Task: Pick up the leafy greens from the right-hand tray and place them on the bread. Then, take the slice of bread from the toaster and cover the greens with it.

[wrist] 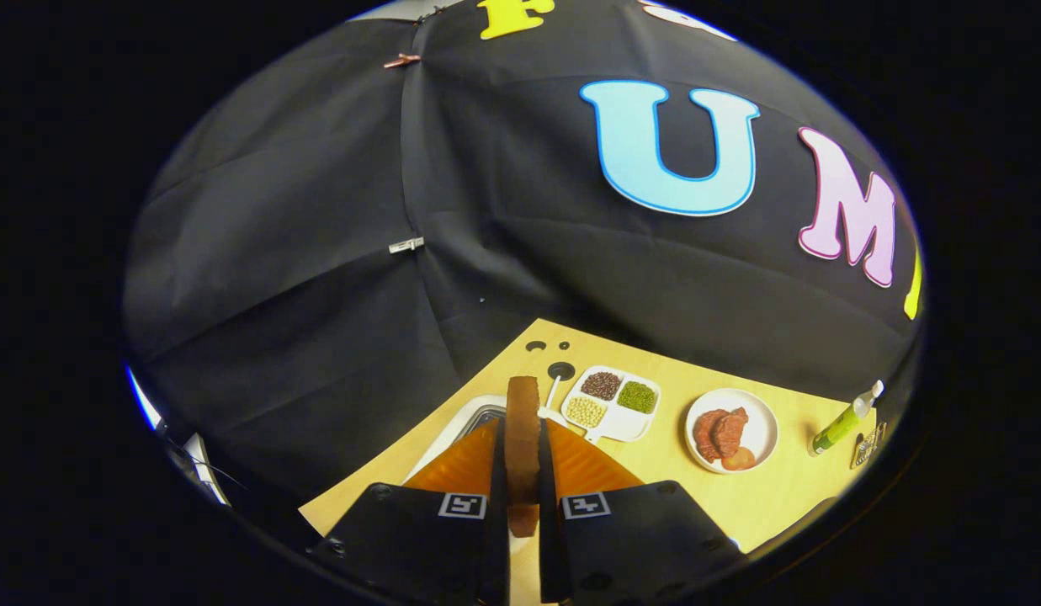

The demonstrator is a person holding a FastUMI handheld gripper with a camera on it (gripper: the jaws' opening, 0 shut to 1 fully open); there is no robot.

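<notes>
Bread slice [522, 438] stands on edge, pinched between both fingers of the hand-held gripper [523, 471].

— What sits on the wooden surface [764, 497]?
— A white divided dish [614, 402] of beans, a white plate [731, 430] of meat beside it, then a green bottle [845, 420].
— Nearer?
— A white tray's [470, 417] rim.

Smooth pale wood table [722, 497]; matt black cloth wall [318, 252].
</notes>
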